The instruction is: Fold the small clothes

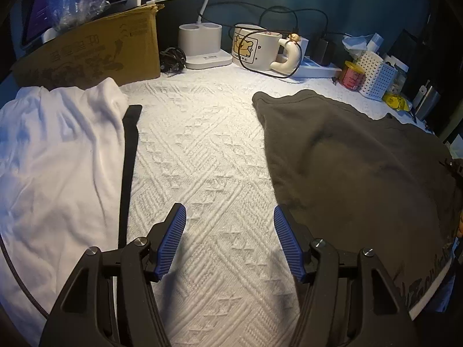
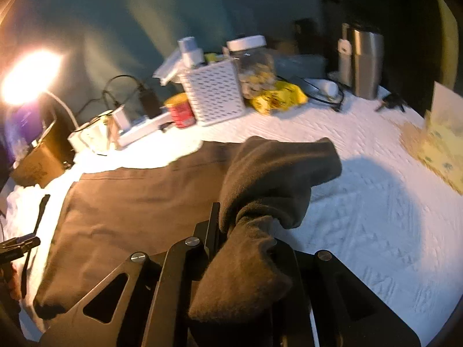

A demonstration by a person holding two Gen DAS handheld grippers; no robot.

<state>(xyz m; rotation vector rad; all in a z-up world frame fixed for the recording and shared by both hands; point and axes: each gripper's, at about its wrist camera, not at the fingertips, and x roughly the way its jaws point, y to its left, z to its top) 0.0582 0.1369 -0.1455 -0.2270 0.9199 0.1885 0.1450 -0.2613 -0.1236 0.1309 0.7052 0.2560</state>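
The right claw is closed on the sleeve of the brown shirt; left claw is open, empty. Carry the sleeve across flat, without dragging the body.

Left gripper: black angular link arms, round silver screws, ribbed blue pads. Right gripper: same black links, silver screws, triangular cut-outs.

The right gripper is closed on a fold of the dark brown garment and holds it above the white textured cloth. Behind stand a white perforated basket, a red can and a lit lamp.
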